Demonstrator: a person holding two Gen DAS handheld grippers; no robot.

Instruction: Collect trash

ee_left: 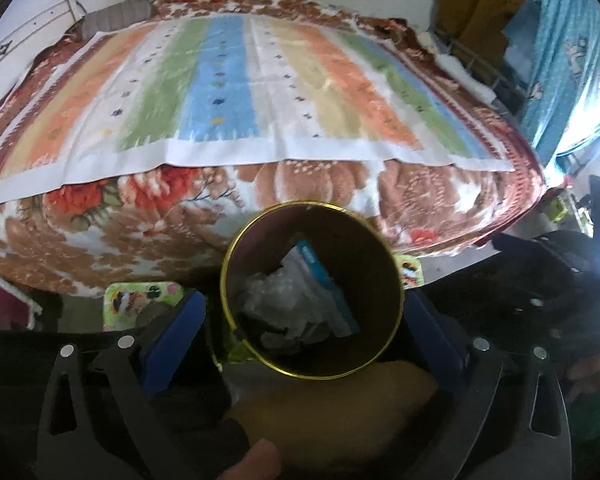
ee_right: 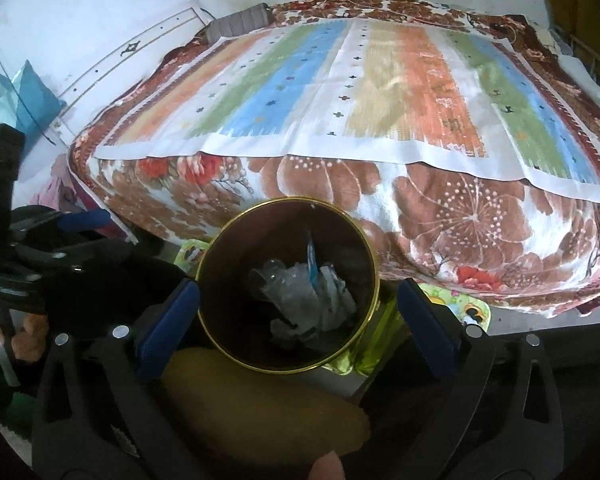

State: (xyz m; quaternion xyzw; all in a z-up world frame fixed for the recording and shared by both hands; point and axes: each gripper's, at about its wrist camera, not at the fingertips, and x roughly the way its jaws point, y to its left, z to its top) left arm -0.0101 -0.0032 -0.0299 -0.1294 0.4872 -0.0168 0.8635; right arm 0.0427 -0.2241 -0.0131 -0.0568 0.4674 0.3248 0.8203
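Behind the bin (ee_left: 312, 292) lies the bed (ee_left: 260, 100); both tongs (ee_left: 304, 320) (ee_right: 298, 320) gape wide and empty, so I lift clear before seeking more trash (ee_left: 296, 304)

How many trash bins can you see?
1. The round gold-rimmed trash bin stands on the floor before the bed, with trash inside.

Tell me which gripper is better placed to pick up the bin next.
Neither by much; slightly the right. Both the left gripper and right gripper are open and empty above the gold-rimmed bin, but the right wrist view shows its rim more evenly centred between the blue pads.
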